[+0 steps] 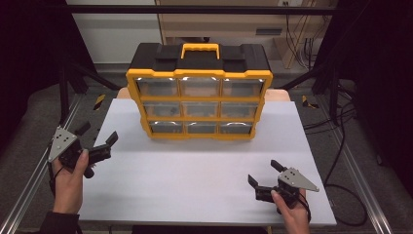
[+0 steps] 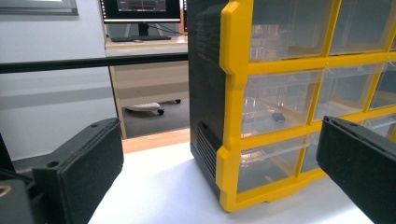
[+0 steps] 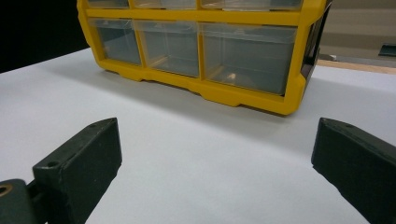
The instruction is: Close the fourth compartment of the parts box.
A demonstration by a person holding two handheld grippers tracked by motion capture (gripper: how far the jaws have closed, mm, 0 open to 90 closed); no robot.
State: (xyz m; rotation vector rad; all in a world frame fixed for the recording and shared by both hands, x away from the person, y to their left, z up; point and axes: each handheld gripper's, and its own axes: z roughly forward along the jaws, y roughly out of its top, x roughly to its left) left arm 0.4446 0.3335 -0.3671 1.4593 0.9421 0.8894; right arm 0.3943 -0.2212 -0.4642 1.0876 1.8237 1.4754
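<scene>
bench: white desk (image 1: 195, 180) on aluminium rails (image 1: 29, 180) | floor: grey, with black cables (image 1: 341, 161) at right | surround: black curtains (image 1: 29, 48) either side | rear: pale wall (image 2: 46, 70), light wooden furniture (image 2: 149, 79) with monitor (image 2: 140, 9) on top, black crossbar (image 2: 84, 63) in front | light: dim, even

The organizer (image 1: 199, 92) is standing on the table (image 1: 195, 170) toward twelve o'clock. The left gripper (image 1: 97, 132) is sitting at nine o'clock, the right gripper (image 1: 265, 171) at four o'clock, both well apart from it.
</scene>
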